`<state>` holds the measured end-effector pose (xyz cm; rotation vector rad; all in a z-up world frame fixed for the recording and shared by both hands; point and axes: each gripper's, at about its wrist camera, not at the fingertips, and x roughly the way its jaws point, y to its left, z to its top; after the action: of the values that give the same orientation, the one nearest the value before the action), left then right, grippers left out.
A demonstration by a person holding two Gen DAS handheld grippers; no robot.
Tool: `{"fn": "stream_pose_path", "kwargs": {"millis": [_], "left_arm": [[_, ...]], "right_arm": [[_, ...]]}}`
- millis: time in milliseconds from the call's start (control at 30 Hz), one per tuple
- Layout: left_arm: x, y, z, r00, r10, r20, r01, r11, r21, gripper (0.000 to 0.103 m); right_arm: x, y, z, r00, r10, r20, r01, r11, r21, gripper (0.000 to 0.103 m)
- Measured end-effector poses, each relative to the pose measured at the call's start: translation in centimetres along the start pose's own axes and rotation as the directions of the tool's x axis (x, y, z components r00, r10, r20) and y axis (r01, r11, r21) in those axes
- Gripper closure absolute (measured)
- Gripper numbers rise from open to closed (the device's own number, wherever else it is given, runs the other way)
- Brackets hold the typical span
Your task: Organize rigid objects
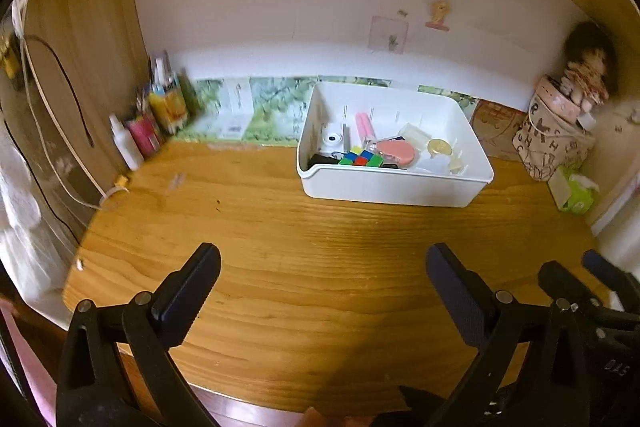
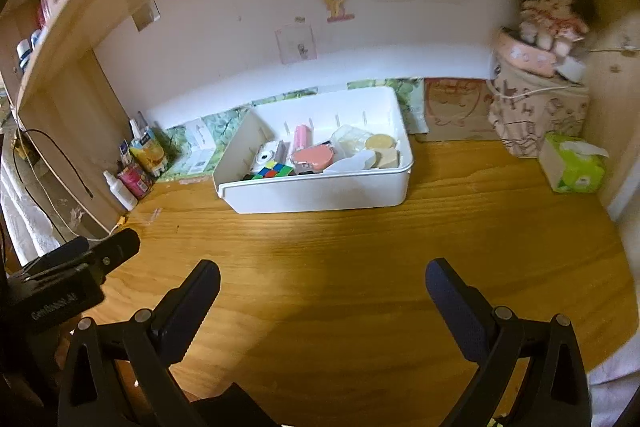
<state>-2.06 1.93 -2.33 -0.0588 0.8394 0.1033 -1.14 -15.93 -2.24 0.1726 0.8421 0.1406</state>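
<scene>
Black fingers (image 1: 454,287) of the left gripper (image 1: 322,283) stand wide apart with nothing between them, hovering over bare wood near the front edge of the worktop (image 1: 320,247). The right gripper (image 2: 322,301) is spread just as wide and equally empty, its fingers (image 2: 196,295) above the same bare stretch. Each gripper shows at the edge of the other's view, so the two sit side by side, close together.

Ahead of both lies a broad open band of wood grain reaching to the white bin (image 1: 394,185), which stands toward the back of the worktop, its rear side near the wall. Inside it sit the gathered rigid things: a colourful puzzle cube (image 1: 360,159) against the near wall, a small white toy camera (image 1: 332,138) to the left, a pink tube (image 1: 365,126) behind, a flat salmon-pink oval piece (image 1: 400,153) in the middle, and a gold round object (image 1: 439,147) to the right.

Left of the bin there is free wood as far as a white bottle (image 1: 126,143) and a cluster of pens and containers in the back-left corner, against a wooden side panel. Right of the bin, a green tissue box (image 2: 572,163) and a patterned bag (image 2: 536,115) with a doll (image 2: 552,11) on top fill the back-right corner. The worktop's front-left corner is rounded.
</scene>
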Motion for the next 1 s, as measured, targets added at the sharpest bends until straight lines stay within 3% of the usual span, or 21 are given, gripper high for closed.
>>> {"fn": "stream_pose_path", "kwargs": {"millis": [133, 367, 800, 1000], "left_arm": [[-1.5, -0.4, -0.6, 0.999, 0.004, 0.039, -0.006, 0.999, 0.051, 0.001], [-3.5, 0.0, -1.6, 0.995, 0.023, 0.092, -0.028, 0.998, 0.047, 0.001], [-4.2, -0.1, -2.0, 0.994, 0.010, 0.110, -0.016, 0.998, 0.056, 0.001], [-3.4, -0.4, -1.9, 0.997, -0.004, 0.083, -0.001, 0.998, 0.059, 0.001]], "right_arm": [[-2.4, 0.7, -1.5, 0.999, -0.027, 0.033, 0.027, 0.999, 0.019, 0.000], [-4.1, 2.3, -3.4, 0.996, -0.078, 0.050, 0.078, 0.997, -0.017, 0.000], [-3.7, 3.1, -3.8, 0.997, -0.074, 0.016, 0.075, 0.996, -0.053, 0.000], [-2.9, 2.9, -3.8, 0.997, -0.074, -0.009, 0.074, 0.996, -0.052, 0.000]]}}
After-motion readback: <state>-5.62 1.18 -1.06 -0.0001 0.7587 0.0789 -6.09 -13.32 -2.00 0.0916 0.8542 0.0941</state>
